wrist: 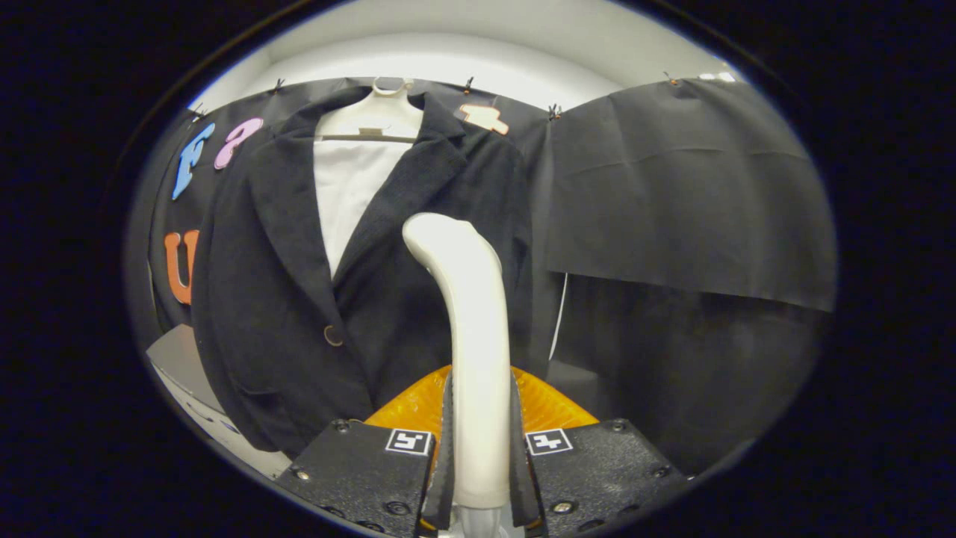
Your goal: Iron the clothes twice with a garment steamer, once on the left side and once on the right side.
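A dark blazer (284, 299) hangs on a white hanger (373, 119) against the booth wall, with a white shirt (351, 187) showing between its lapels. My gripper (480, 448) is shut on the cream handle of the garment steamer (467, 314), both fingers pressing its sides. The steamer rises upright from between the fingers, and its rounded head sits in front of the blazer's right front panel, at about chest height. Whether the head touches the fabric cannot be told. An orange part (407, 407) of the steamer shows just behind the fingers.
A grey-white table or box corner (183, 373) sits low at the left, under the blazer's hem. A thin white cord (559, 314) hangs down the black cloth (687, 202) to the right of the blazer.
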The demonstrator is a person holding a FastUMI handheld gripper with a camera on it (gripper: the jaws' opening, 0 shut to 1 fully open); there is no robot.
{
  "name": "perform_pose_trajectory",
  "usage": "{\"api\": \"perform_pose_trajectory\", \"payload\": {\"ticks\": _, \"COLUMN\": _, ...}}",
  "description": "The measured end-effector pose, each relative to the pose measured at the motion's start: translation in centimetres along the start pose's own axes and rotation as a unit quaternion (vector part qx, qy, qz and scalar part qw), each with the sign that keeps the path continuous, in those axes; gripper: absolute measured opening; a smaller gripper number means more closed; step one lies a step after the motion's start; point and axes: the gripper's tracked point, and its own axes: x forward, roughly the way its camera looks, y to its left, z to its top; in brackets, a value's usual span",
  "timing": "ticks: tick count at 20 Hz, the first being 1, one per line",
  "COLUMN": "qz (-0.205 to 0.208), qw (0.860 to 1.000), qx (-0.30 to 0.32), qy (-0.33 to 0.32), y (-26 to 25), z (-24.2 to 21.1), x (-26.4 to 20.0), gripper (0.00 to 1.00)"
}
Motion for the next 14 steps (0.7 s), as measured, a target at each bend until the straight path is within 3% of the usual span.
{"api": "perform_pose_trajectory", "payload": {"ticks": 14, "qz": -0.043, "qw": 0.994, "qx": -0.075, "qy": 0.069, "y": -0.4, "z": -10.2, "x": -0.2, "gripper": 0.33}}
